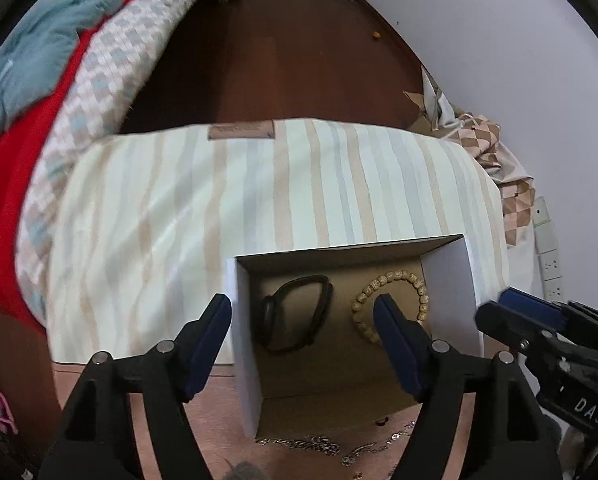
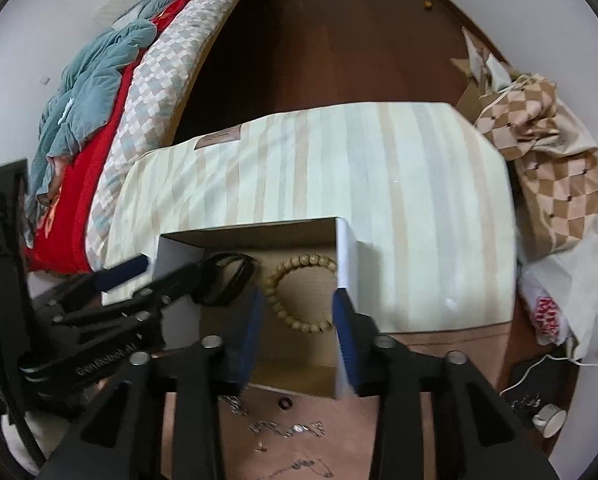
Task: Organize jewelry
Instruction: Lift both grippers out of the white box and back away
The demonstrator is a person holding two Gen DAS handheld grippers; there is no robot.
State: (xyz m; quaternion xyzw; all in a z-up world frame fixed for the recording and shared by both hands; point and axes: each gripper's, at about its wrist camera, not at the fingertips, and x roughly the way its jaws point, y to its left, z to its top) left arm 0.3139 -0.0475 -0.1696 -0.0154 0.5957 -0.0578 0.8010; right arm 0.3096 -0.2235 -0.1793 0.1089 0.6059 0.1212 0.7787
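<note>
Left gripper (image 1: 303, 312) is spread wide, straddling the left wall of the cardboard box (image 1: 451, 280), nothing pinched. Right gripper (image 2: 297, 308) is open too, its right finger against the box's right wall. Its body reads "DAS" from the left cam. Inside the box: black bracelet (image 1: 299, 312) on the left, wooden bead bracelet (image 2: 303, 292) on the right. Silver chains (image 2: 287, 428) lie near the box's front. A striped cushion (image 2: 339, 168) sits behind, its label unreadable.
</note>
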